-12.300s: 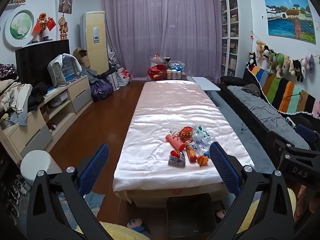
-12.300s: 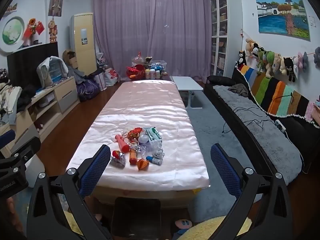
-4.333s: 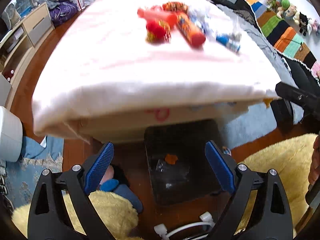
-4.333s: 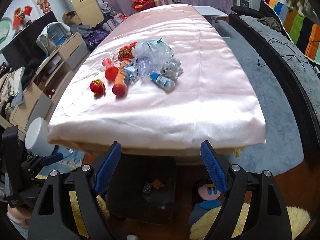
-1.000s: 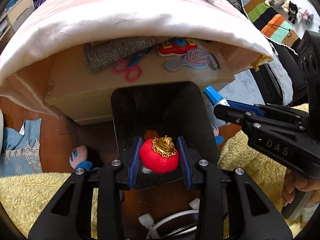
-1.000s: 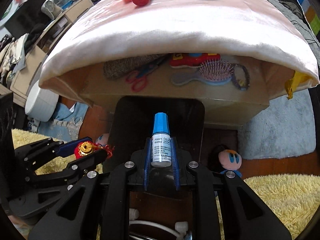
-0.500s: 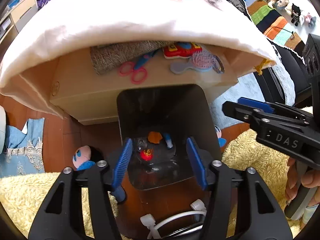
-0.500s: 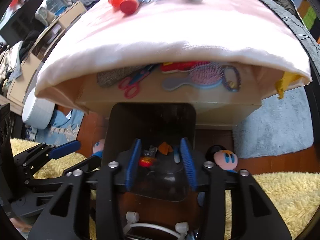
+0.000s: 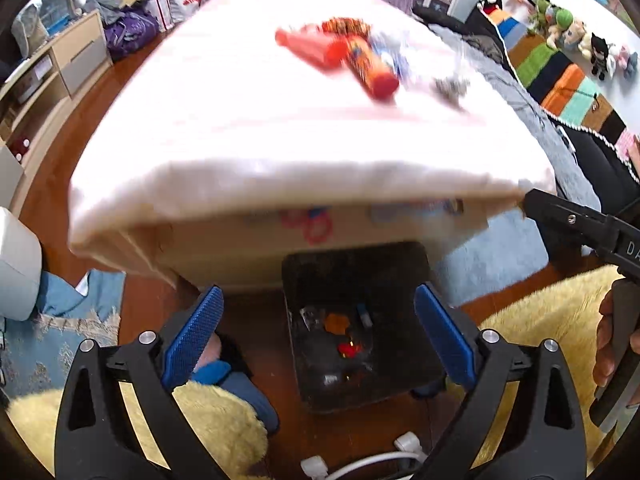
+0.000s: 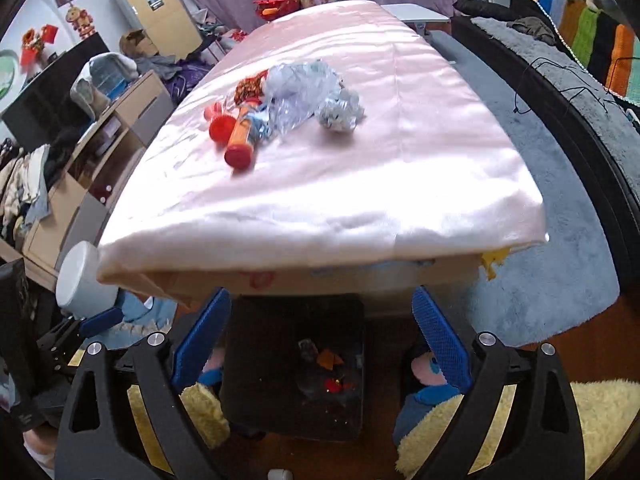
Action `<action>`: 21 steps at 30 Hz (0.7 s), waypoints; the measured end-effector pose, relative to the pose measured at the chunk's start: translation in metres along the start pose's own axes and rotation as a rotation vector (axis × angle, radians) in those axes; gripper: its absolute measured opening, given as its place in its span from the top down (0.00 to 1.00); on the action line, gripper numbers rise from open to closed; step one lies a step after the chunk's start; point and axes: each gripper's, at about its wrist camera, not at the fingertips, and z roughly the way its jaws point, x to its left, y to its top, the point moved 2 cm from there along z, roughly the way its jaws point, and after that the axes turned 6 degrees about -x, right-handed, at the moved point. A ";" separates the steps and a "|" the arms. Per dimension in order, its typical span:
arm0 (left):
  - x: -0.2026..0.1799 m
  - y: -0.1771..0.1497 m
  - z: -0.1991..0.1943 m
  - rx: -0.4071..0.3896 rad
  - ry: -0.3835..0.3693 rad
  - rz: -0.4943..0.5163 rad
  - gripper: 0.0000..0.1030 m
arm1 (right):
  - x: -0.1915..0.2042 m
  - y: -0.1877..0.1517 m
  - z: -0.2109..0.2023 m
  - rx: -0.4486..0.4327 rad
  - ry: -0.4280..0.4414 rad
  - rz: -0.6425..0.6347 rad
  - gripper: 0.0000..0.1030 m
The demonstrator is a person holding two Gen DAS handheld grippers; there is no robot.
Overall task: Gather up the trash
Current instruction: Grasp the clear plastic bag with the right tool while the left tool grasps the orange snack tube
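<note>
Below both claws: the black bin [image 9: 356,268] sits on the floor against the counter's near end, with a red ornament [image 9: 347,349], an orange scrap [image 9: 335,322] and a small blue-capped bottle [image 9: 363,314] lying inside.
Left claw [image 9: 316,330]: your jaws are opening, nearly spread full, with nothing between the pads; the bin shows in the gap.
Right claw [image 10: 318,338]: also opening, empty, hanging over the same bin [image 10: 296,364].
Ahead and above, on the counter [image 10: 420,128]: the remaining trash, from the left a red tube [image 10: 218,120], an orange tube [image 10: 242,136], crumpled clear plastic [image 10: 300,88], then a foil wad [image 10: 340,114], all well apart from the near edge.
Risk, tubes: both are round and lie on slick satin, so a nudge from your pad could roll one off the side.
Risk, plastic: it overlaps its neighbours; pinch only a corner and it may drag them along or slip loose over the floor.
Risk, claws: they hang close together, so reaching for the same piece could knock them.
</note>
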 end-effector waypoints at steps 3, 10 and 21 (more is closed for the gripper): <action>0.000 0.018 -0.009 -0.032 0.003 0.002 0.10 | -0.002 0.018 -0.004 -0.027 -0.006 -0.003 0.10; -0.003 0.058 -0.013 -0.072 0.000 0.019 0.09 | -0.005 0.056 0.001 -0.068 -0.031 -0.019 0.10; -0.019 0.111 0.016 -0.074 -0.022 0.051 0.09 | -0.003 0.108 0.026 -0.103 -0.033 -0.060 0.12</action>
